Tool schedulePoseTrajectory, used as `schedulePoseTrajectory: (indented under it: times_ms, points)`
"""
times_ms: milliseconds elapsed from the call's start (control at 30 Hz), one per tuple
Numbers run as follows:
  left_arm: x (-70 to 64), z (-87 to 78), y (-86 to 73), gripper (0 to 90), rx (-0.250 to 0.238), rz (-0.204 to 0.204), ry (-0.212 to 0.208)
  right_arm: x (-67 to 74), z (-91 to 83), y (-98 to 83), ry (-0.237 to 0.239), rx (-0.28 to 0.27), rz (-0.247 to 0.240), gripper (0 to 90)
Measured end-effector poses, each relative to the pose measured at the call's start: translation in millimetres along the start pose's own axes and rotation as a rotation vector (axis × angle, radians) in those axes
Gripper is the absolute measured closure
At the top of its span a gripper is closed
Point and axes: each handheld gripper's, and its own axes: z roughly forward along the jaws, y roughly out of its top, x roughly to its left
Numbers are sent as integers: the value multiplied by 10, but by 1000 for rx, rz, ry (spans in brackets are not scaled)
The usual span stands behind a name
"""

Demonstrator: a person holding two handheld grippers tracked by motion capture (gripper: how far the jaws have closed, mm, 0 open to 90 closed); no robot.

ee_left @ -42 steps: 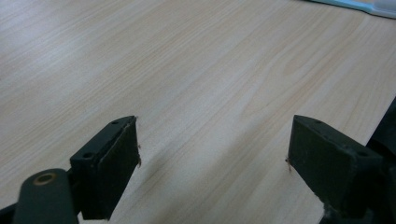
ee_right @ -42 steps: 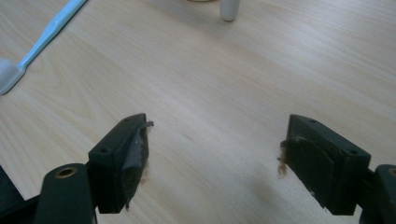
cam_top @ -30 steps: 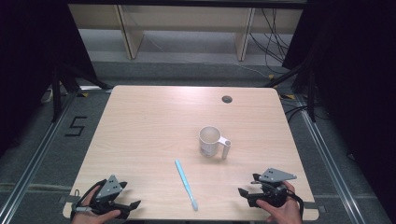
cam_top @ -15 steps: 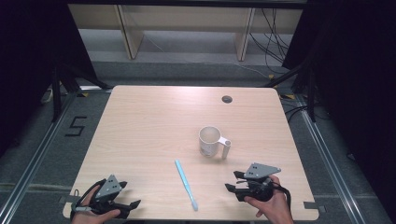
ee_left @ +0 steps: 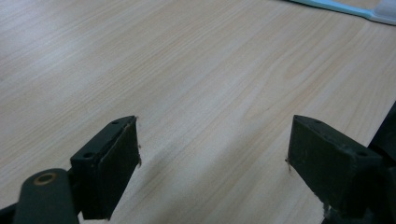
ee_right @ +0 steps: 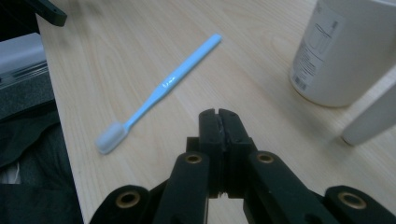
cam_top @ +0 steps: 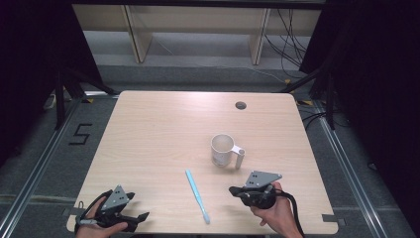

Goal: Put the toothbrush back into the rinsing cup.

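A light wooden table [cam_top: 163, 134] with a pale grain carries the things. A white mug [cam_top: 224, 150] stands upright right of its middle, handle toward the near right. A light blue toothbrush [cam_top: 197, 195] lies flat nearer the front edge, apart from the mug, its head at the near end. A small round dark hole [cam_top: 240, 105] sits near the far edge.

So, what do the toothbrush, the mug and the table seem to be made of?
Toothbrush: probably plastic, light blue and smooth, moulded in one piece.
Mug: white, matte and opaque with a printed label; ceramic or plastic, I cannot tell which.
Table: pale wood grain, very even, so likely laminate rather than solid wood.
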Motion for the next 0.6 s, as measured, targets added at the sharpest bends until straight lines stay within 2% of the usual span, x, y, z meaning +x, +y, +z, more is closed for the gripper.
schedulePoseTrajectory:
  times_ms: [167,300,367,600]
  points:
    - [15,-12,6,160,10,19,8,20,109,114,8,-5,-6,900]
    - [13,-14,6,160,6,18,3,18,212,185,22,4,-17,900]
    - [15,-10,5,160,0,16,-3,17,261,214,23,6,-5,900]
    - [8,-10,3,160,-5,4,-1,10,455,345,60,18,-35,900]
